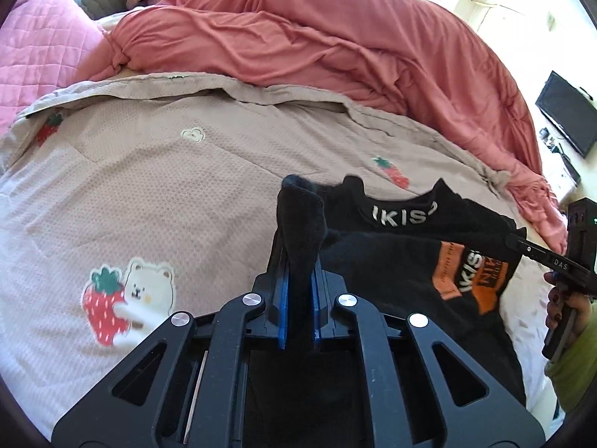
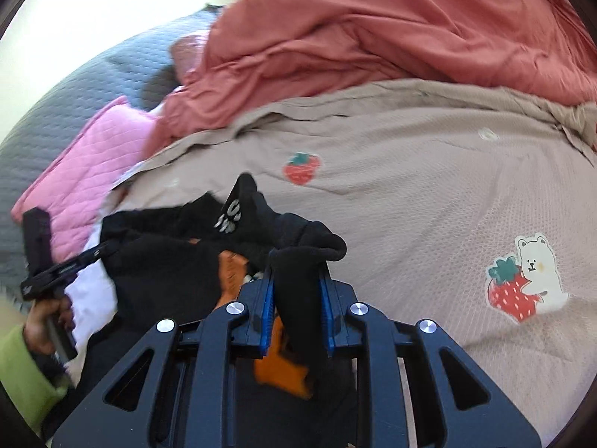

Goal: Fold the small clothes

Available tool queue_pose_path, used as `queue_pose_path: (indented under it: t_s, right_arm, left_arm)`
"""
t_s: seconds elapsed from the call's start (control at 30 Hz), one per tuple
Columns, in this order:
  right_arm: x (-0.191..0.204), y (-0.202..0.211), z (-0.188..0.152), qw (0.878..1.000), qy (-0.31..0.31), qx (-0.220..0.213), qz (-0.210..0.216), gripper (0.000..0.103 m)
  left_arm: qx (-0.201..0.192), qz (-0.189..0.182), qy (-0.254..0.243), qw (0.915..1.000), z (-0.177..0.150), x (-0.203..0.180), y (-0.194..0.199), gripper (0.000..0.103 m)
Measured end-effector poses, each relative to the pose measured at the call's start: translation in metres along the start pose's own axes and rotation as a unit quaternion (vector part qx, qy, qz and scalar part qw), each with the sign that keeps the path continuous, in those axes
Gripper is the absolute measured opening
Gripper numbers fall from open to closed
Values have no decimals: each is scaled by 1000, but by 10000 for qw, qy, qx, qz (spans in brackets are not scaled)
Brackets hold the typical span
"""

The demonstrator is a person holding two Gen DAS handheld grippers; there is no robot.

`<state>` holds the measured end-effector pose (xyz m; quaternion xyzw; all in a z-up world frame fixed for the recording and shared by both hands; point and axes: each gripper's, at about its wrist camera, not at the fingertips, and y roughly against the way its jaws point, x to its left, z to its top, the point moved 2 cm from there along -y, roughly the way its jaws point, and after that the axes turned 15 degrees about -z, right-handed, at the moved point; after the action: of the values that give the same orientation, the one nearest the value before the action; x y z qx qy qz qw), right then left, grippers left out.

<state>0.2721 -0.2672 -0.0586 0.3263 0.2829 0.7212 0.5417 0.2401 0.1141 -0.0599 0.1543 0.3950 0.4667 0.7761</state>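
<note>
A small black garment (image 1: 391, 261) with white lettering and an orange patch lies bunched over a beige bedspread (image 1: 168, 194). My left gripper (image 1: 298, 261) is shut on a fold of its black cloth, which sticks up between the blue pads. In the right wrist view the same garment (image 2: 168, 257) spreads to the left, and my right gripper (image 2: 298, 283) is shut on another fold of it, with the orange patch just below the fingers. Each gripper shows at the edge of the other's view, held by a hand in a green sleeve.
The bedspread has strawberry and bear prints (image 1: 130, 298). A heap of salmon-red duvet (image 1: 317, 44) lies along the far side. A pink quilted pillow (image 1: 44, 44) and a grey padded headboard (image 2: 56, 112) lie beyond. A dark screen (image 1: 567, 112) stands at the right.
</note>
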Motion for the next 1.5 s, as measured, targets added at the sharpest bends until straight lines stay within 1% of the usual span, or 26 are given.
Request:
queue_pose_path:
  t_s: [0.13,0.23,0.37,0.5,0.67,0.73,0.83,0.9,0.97,1.0,1.03,1.13,1.2,1.27,1.33,1.4,1.43,1.5]
  right_arm:
    - [11,31,-14,9992,256,-99,287,19]
    - [14,51,-26,9980,410,-96,474,19]
    - [13,75,-43,9967,562,-69,576,19]
    - [12,99,-69,9944,822,81,666,19]
    - [7,115,-105,9906,1178,328,607,19]
    - [4,117,-122,9890,1286,484,540,19]
    - [3,113,-145,9863,1425,721,408,20]
    - [5,106,-160,9831,1517,974,334,24]
    - [9,102,-171,9795,1634,1150,262,28]
    - [10,101,-177,9770,1711,1252,205,32]
    - [9,100,-180,9757,1730,1329,193,32]
    - [2,105,-189,9760,1643,1422,129,34]
    - [-5,110,-190,9794,1479,1371,91,41]
    - [-14,118,-190,9843,1217,1275,108,42]
    - [-20,120,-184,9892,881,1157,191,47]
    - [-27,119,-176,9928,438,1069,308,49]
    - [-28,118,-171,9934,260,1047,387,50]
    - [-29,114,-162,9929,-185,989,635,56]
  left_arm:
    - [-92,-144,-95,9998,-10,-12,21,3]
    - [-124,-260,-170,9994,-19,-16,39,3]
    - [2,-336,-322,9989,-37,-19,61,3]
    - [179,-354,-403,9984,-56,-21,78,3]
    - [571,-118,-579,9966,-84,-28,90,4]
    - [735,27,-567,9957,-98,-26,93,5]
    - [892,80,-397,9952,-116,-19,101,8]
    - [923,217,-200,9953,-122,-10,106,9]
    - [795,213,28,9966,-121,-3,121,19]
    - [769,229,80,9967,-121,-1,127,20]
    - [726,336,95,9967,-122,1,134,20]
    - [610,398,222,9971,-125,2,149,20]
    - [509,358,330,9975,-126,1,159,20]
    - [427,278,389,9979,-125,-2,162,26]
    - [384,159,510,9978,-120,-5,160,30]
    - [349,25,643,9973,-116,-7,156,31]
    - [314,-54,727,9968,-113,-8,154,33]
    - [303,-178,840,9958,-107,-9,148,39]
